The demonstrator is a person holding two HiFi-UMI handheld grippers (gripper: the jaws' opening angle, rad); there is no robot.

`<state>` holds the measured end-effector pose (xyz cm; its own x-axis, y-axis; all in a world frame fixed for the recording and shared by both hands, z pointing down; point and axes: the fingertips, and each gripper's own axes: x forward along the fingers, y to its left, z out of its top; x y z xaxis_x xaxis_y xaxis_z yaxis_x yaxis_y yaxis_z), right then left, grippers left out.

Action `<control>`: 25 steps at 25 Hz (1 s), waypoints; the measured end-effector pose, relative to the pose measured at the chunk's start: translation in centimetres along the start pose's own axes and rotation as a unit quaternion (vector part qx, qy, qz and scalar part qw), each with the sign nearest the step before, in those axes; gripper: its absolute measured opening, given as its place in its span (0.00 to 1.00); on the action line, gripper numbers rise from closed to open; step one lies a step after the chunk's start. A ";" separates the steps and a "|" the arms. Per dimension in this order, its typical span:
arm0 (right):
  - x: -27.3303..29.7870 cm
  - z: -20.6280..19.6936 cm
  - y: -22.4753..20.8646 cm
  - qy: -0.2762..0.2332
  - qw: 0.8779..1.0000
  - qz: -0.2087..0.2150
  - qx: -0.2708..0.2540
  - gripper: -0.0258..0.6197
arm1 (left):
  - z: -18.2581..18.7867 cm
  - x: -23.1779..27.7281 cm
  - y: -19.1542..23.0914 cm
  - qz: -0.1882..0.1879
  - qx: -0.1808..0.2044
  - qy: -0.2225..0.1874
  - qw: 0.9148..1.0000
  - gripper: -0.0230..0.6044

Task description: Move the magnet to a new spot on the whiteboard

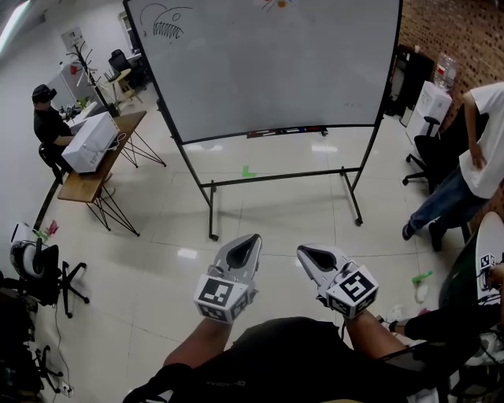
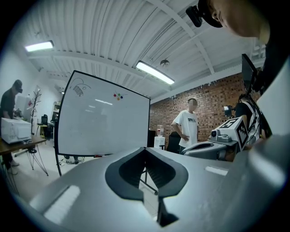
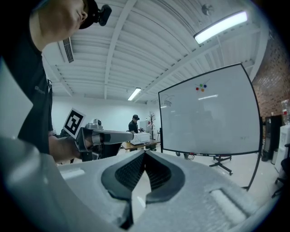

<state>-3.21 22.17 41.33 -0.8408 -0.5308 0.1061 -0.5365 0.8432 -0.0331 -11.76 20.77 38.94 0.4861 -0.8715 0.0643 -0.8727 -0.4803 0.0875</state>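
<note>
The cluster of small round coloured magnets (image 1: 277, 4) sits high on the large white whiteboard (image 1: 268, 63), close to its top edge and a little right of centre, at 12 o'clock from where I am steering. In the left gripper view the magnets (image 2: 118, 96) show as red, yellow and green dots on the whiteboard (image 2: 104, 122). In the right gripper view the magnets (image 3: 201, 87) sit at 1 o'clock above the claw, again near the top of the whiteboard (image 3: 213, 118). I cannot tell the single magnets apart beyond their colours.

A black marker sketch of a toothed fish (image 1: 169, 22) fills the board's upper left corner, at 9 o'clock from the magnets. A narrow marker tray (image 1: 285, 131) runs along the bottom edge. The board stands on a black tubular stand (image 1: 211, 206) on the pale glossy floor (image 1: 157, 268), with a small green scrap (image 1: 249, 171) lying under it.

Both claws hang well apart from the board, low in the head view. My left claw (image 1: 253, 238) is at 7 o'clock with its jaws together on nothing. My right claw (image 1: 303, 250) is at 5 o'clock, likewise closed and empty.

At 9 o'clock from the board a wooden surface (image 1: 87, 187) on thin black legs carries a white boxy machine (image 1: 88, 142), and a seated person in black (image 1: 49, 122) is beside it. At 3 o'clock stands a person in a white T-shirt (image 1: 480, 142), with a red brick wall (image 1: 461, 31) at 1 o'clock.
</note>
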 end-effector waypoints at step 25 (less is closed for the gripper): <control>10.2 1.8 -10.4 -0.009 1.000 -0.011 0.026 0.05 | -0.1 11.9 9.2 -0.022 -0.025 0.020 0.999 0.06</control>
<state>-6.31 7.84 41.01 -0.8294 -0.5516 0.0887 -0.5581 0.8256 -0.0834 -14.04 6.02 40.58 0.5262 -0.8447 0.0985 -0.8476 -0.5116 0.1407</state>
